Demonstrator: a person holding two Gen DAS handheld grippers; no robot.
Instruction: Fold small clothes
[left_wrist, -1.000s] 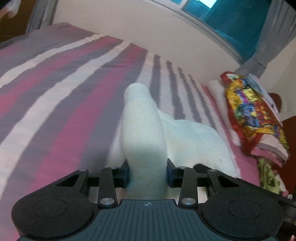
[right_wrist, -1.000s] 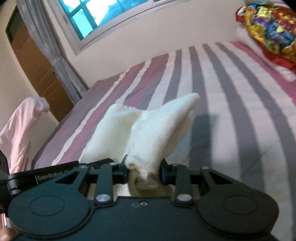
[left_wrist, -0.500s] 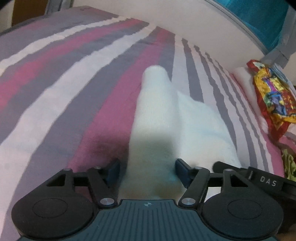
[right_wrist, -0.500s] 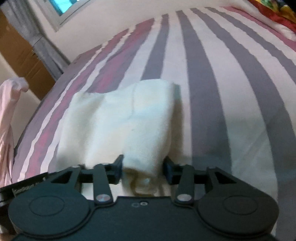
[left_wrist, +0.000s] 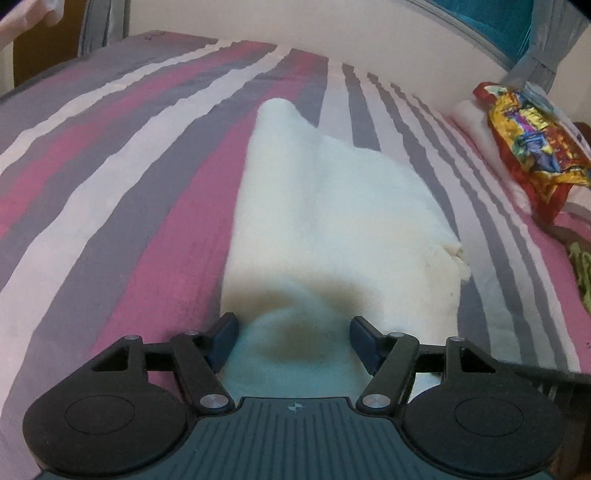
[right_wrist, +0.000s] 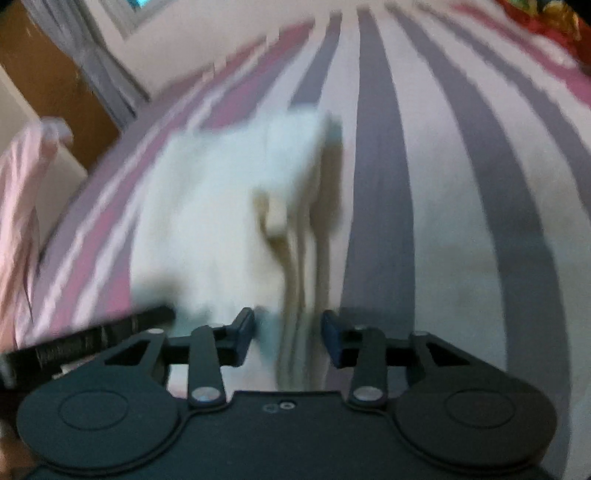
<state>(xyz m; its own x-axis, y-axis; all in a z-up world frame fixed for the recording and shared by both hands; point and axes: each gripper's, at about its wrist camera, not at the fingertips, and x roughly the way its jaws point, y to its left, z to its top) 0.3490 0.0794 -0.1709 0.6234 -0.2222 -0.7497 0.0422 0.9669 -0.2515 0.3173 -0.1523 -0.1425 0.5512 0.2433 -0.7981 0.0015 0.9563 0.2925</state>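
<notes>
A cream-white knitted garment (left_wrist: 332, 206) lies folded on the striped bed sheet (left_wrist: 110, 184). My left gripper (left_wrist: 293, 338) is open, its pads apart on either side of the garment's near edge. The garment also shows in the right wrist view (right_wrist: 221, 206), blurred by motion. My right gripper (right_wrist: 288, 334) is open with the garment's near edge lying loose between its pads. The other gripper's black body shows at the lower left (right_wrist: 92, 336) in the right wrist view.
Pillows with a colourful patterned cover (left_wrist: 528, 140) lie at the bed's right end. A pink cloth (right_wrist: 22, 192) hangs at the bed's left side near a brown door. A wall and a window with grey curtains stand behind the bed.
Both grippers have opened and let go of the garment, which has dropped flat onto the bed. The right wrist view is now blurred by motion.
</notes>
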